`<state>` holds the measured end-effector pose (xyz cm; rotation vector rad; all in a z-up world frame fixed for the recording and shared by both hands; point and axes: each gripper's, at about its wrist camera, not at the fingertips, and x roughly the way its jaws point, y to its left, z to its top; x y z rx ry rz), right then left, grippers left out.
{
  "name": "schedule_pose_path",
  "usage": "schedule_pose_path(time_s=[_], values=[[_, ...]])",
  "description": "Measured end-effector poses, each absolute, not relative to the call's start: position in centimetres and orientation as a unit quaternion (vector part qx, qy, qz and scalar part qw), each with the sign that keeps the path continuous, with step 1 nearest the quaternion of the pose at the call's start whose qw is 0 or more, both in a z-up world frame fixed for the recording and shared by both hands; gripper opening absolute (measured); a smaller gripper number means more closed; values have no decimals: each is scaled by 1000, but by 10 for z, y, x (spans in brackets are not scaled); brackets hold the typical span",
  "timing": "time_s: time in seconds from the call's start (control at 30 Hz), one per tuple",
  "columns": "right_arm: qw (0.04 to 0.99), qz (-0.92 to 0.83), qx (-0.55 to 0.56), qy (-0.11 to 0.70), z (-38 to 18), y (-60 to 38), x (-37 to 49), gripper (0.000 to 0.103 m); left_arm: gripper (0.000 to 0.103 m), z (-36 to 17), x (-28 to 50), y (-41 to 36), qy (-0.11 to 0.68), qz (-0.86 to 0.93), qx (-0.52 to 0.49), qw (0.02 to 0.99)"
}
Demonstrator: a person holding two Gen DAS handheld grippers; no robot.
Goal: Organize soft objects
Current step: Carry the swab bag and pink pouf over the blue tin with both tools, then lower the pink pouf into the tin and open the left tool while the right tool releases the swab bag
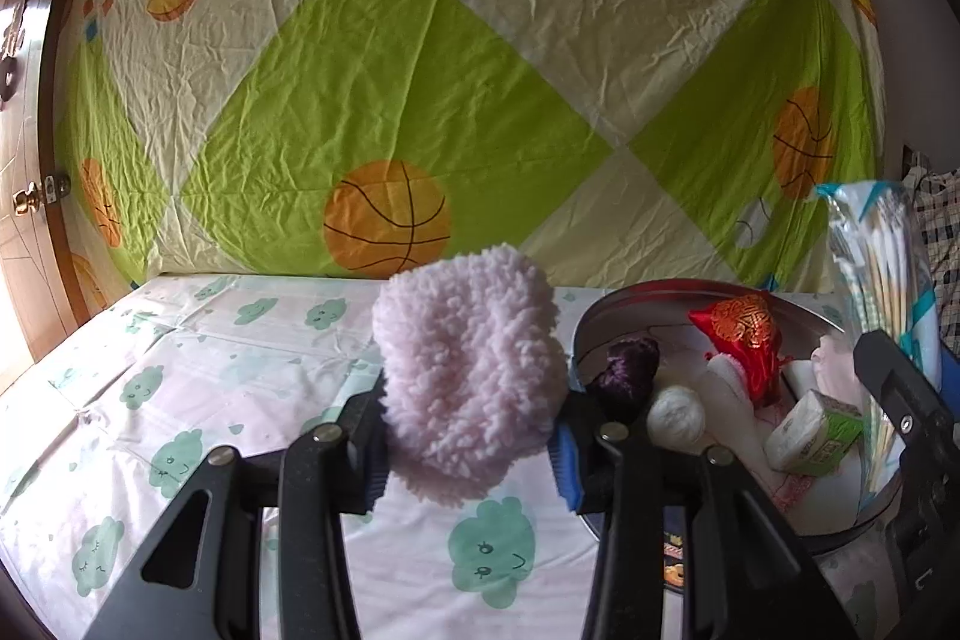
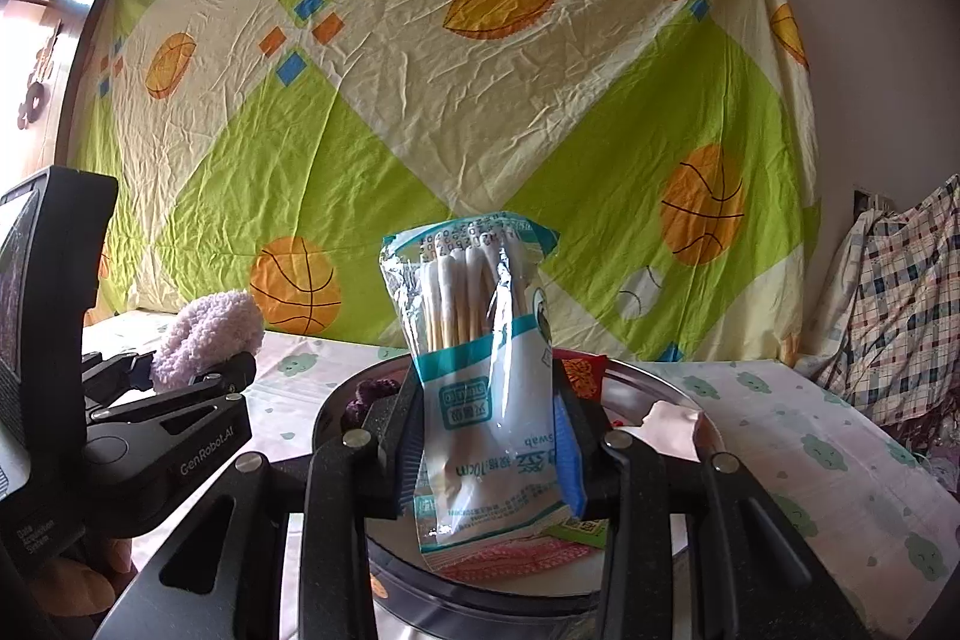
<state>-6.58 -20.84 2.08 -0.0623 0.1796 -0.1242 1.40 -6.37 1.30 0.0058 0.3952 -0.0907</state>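
My left gripper [image 1: 471,436] is shut on a fluffy pale pink plush piece [image 1: 468,370] and holds it above the cloud-print sheet, left of a round metal basin [image 1: 630,298]. The plush also shows at the left of the right wrist view [image 2: 204,334]. My right gripper [image 2: 486,436] is shut on a clear and teal bag of cotton swabs [image 2: 480,376], upright over the basin's rim [image 2: 660,376]; the bag shows in the left wrist view [image 1: 882,280] too. In the basin lie a red embroidered pouch [image 1: 744,346], a purple ball [image 1: 630,370], a white ball [image 1: 675,415] and a tissue pack [image 1: 810,433].
A cloud-print sheet [image 1: 180,400] covers the surface. A green and cream basketball-print cloth [image 1: 420,70] hangs behind. A wooden door [image 1: 24,220] stands at the left. A plaid cloth [image 2: 900,310] is heaped at the right. The left gripper's body [image 2: 150,436] sits left of the basin.
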Motion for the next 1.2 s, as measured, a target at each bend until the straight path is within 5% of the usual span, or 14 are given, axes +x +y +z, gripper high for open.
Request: schedule_pose_path(time_s=[1.2], values=[[987, -132, 20, 92, 34, -298, -48, 39, 43, 33, 27, -161, 185, -128, 11, 974]])
